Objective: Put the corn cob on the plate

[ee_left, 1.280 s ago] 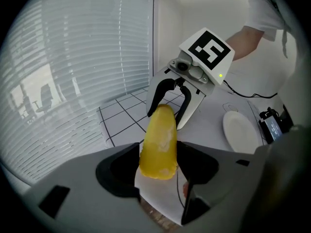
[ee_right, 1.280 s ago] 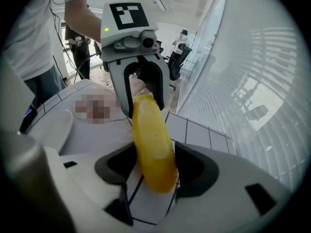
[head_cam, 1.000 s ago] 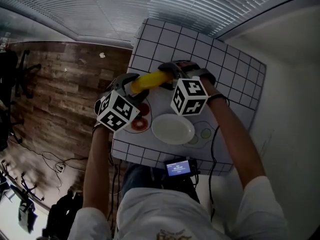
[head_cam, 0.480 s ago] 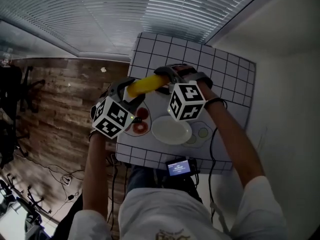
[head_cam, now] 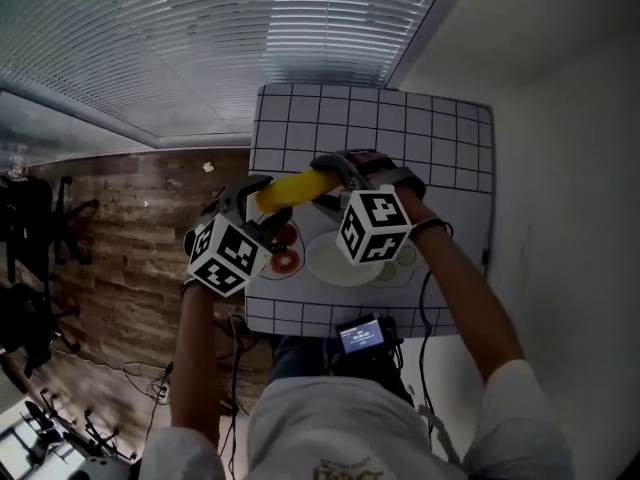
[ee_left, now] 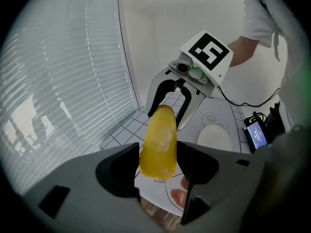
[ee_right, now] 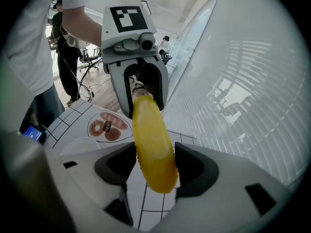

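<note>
Risen well clear of the checked table (head_cam: 400,128) since a second ago: left gripper (head_cam: 258,196), right gripper (head_cam: 336,171) and the yellow corn cob (head_cam: 297,186) slung between them. Down on the table's near part, white plate (head_cam: 325,266), partly behind the right marker cube (head_cam: 373,226), just beside a printed doughnut mat (head_cam: 283,259). Up in the air beyond the plate, cob roughly level, one end clamped in each gripper, jaws spread fairly wide around its girth.

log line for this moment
corn cob: in air, gripped at both ends | left gripper: shut | right gripper: shut | plate: empty
</note>
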### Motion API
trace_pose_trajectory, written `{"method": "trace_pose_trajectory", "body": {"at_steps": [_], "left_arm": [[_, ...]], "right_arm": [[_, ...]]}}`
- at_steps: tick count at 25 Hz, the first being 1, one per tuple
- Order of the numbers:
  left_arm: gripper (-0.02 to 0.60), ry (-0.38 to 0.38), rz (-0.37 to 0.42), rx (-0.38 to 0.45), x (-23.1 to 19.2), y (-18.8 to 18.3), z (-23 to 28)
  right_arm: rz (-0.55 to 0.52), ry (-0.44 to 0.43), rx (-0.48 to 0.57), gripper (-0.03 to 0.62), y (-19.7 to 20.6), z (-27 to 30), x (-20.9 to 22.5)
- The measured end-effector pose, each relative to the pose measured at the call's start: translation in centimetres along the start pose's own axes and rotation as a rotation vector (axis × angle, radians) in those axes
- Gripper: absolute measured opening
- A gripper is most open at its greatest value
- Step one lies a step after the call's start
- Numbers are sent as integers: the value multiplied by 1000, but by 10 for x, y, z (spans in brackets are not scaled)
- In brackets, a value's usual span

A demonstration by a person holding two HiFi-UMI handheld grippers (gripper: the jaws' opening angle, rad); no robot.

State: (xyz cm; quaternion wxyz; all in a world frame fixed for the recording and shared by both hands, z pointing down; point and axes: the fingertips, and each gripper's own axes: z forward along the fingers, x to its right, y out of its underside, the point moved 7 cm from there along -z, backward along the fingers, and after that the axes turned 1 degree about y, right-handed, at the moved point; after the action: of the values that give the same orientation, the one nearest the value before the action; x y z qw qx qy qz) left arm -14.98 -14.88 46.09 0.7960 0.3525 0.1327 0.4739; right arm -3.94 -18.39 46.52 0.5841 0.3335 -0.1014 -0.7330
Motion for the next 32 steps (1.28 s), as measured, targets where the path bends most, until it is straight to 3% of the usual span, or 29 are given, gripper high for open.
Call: {"method": "trace_pose_trajectory", "body": {"at_steps": [18, 32], "left_arm": [[247, 213, 220, 32, 58, -53, 0], [247, 328, 246, -7, 94, -55, 8]], "right_arm": [[240, 166, -95, 258, 21, -81, -59], [338, 174, -141, 257, 31, -98, -101]]}}
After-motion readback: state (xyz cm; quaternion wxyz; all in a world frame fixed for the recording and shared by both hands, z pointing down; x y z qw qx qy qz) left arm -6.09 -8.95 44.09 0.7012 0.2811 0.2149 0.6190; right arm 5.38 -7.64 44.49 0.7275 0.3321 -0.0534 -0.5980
